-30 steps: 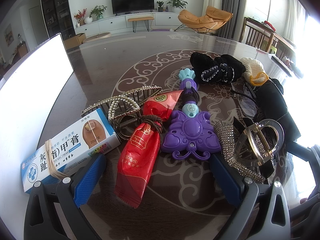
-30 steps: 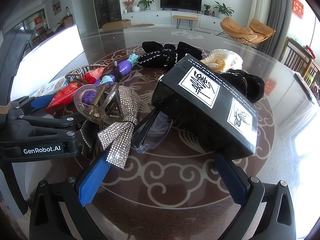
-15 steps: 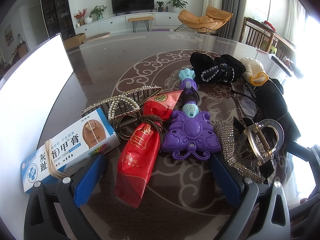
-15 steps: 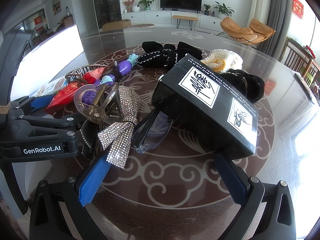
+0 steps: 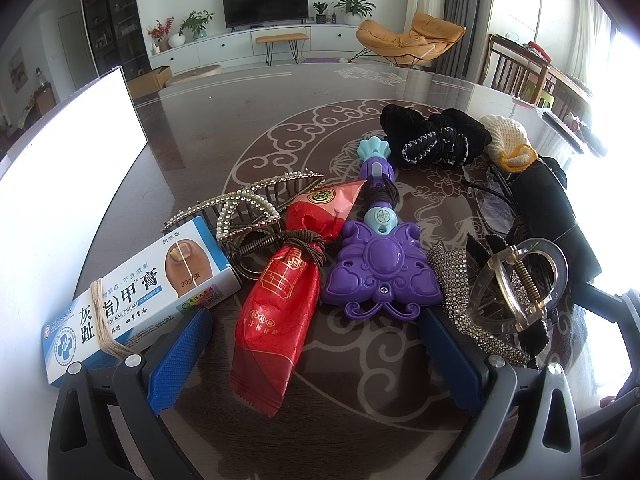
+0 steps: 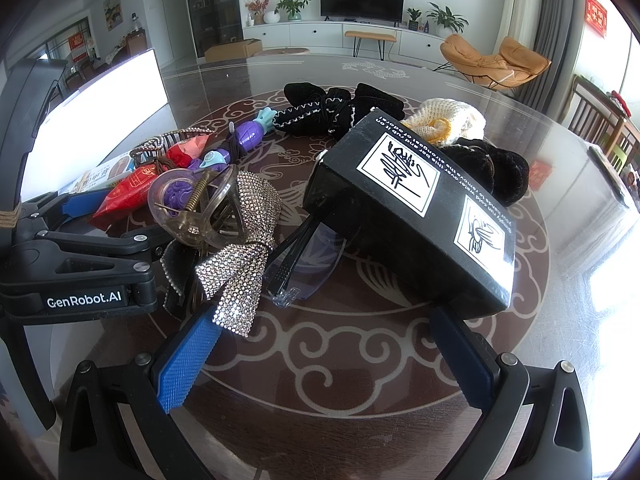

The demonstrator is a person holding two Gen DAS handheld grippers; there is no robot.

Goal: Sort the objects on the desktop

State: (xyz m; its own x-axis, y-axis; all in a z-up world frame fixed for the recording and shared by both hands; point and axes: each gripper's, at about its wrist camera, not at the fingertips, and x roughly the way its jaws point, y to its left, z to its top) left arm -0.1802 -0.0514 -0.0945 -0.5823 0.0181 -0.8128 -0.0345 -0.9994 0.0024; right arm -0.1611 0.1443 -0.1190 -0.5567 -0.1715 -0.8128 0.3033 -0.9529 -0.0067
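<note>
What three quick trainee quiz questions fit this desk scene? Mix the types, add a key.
1. True or false: the left hand-held gripper is shut on the red packet.
2. What lies under the black box? A) glasses B) scissors C) a phone
3. Fill in: the toy wand is mostly ____.

Key: 1 false, it is open around the packet's near end without clamping it. 2 A, its near end rests over them. 3 purple.
</note>
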